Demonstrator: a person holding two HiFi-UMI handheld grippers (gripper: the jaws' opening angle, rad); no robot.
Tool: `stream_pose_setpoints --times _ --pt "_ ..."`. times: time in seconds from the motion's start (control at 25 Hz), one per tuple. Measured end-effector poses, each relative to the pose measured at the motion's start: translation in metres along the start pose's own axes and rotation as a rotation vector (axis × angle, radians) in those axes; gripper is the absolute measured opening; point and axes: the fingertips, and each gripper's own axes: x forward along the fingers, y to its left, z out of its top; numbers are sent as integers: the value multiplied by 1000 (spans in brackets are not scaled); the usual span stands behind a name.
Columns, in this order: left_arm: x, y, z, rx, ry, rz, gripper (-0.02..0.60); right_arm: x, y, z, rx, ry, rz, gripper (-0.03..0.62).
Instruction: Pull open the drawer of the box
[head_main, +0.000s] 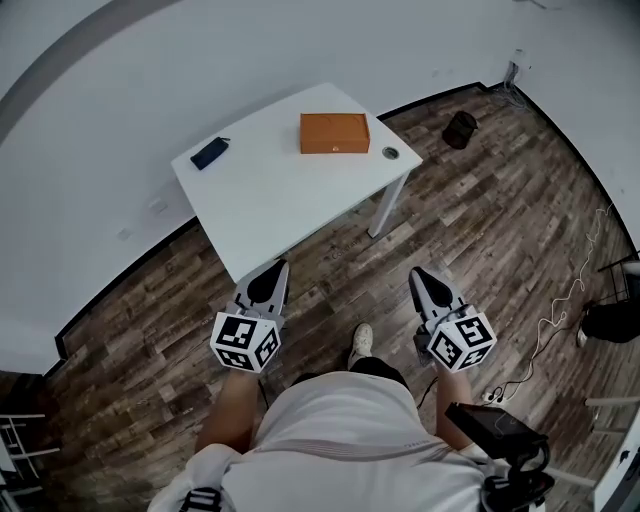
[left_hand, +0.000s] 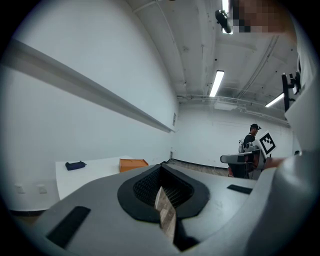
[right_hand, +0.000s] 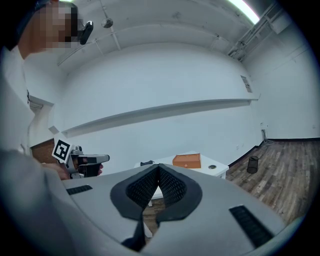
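1. the person stood on the wood floor with both tools held low in front of the body, well short of the table.
2. the left gripper was clenched, its ribbed pads meeting at the tips with nothing caught between them; only floor showed through the slit behind them in the left gripper view.
3. the right gripper was likewise pressed shut on nothing, level with the left one and apart from it, a shoe showing between the two.
4. ahead of both tools stood the white table, its near corner just beyond the left gripper's tip.
5. the orange box lay flat on the far part of the table, well apart from both tools, ahead of the gap between them and nearer the right gripper's line.
6. a dark pouch lay left of the box, a small round fitting just right of it.
7. past the table's right end, a black bin stood by the wall.
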Motion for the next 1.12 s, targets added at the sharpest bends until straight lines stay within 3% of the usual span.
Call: stream_pose_setpoints --times 0.64,0.84,1.12 --pt "181 -22 43 39 -9 137 9 96 -184 45 38 1 128 -2" --pt "199 -18 41 44 26 174 9 116 -206 43 79 3 158 -2" --pt "220 6 44 31 9 205 9 142 -217 34 84 33 166 -2"
